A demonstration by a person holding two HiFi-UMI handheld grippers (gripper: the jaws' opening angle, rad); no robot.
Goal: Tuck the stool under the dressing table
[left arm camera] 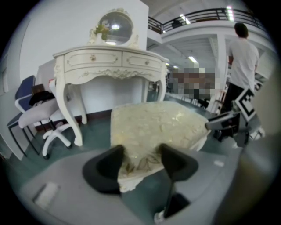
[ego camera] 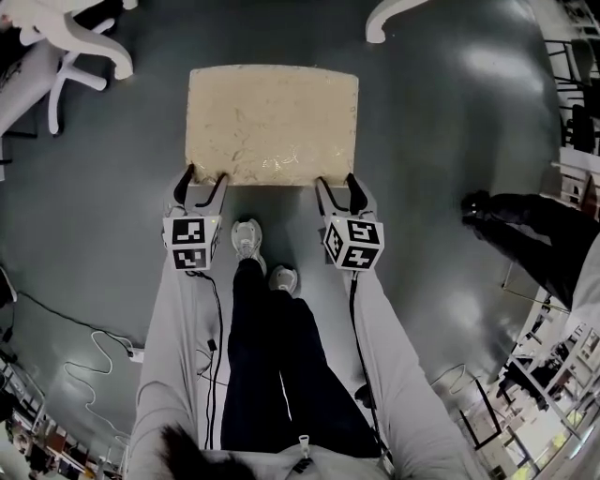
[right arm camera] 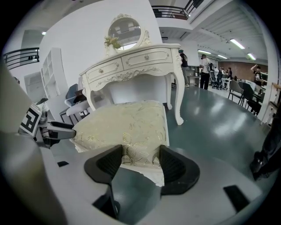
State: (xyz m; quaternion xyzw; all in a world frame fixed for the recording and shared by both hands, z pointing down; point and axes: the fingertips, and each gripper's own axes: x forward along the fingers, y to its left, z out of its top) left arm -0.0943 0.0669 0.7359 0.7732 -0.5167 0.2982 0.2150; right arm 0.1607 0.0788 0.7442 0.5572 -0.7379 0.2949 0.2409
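The stool (ego camera: pixel 272 122) has a cream, gold-patterned cushion and stands on the grey floor in front of me. My left gripper (ego camera: pixel 208 176) is shut on its near left corner, and the cushion edge (left arm camera: pixel 140 160) sits between the black jaws. My right gripper (ego camera: pixel 336 180) is shut on the near right corner (right arm camera: pixel 139 154). The white dressing table (left arm camera: pixel 109 61) with an oval mirror stands beyond the stool, apart from it, also seen as the dressing table (right arm camera: pixel 131 63) in the right gripper view. One curved table leg (ego camera: pixel 382 21) shows at the top of the head view.
A white office chair (left arm camera: pixel 37 112) stands left of the table, its base (ego camera: pixel 70 70) near the table's left leg. A person in dark trousers (ego camera: pixel 530 230) stands at the right. A white cable (ego camera: pixel 98 352) lies on the floor at left. My shoes (ego camera: pixel 248 239) are just behind the stool.
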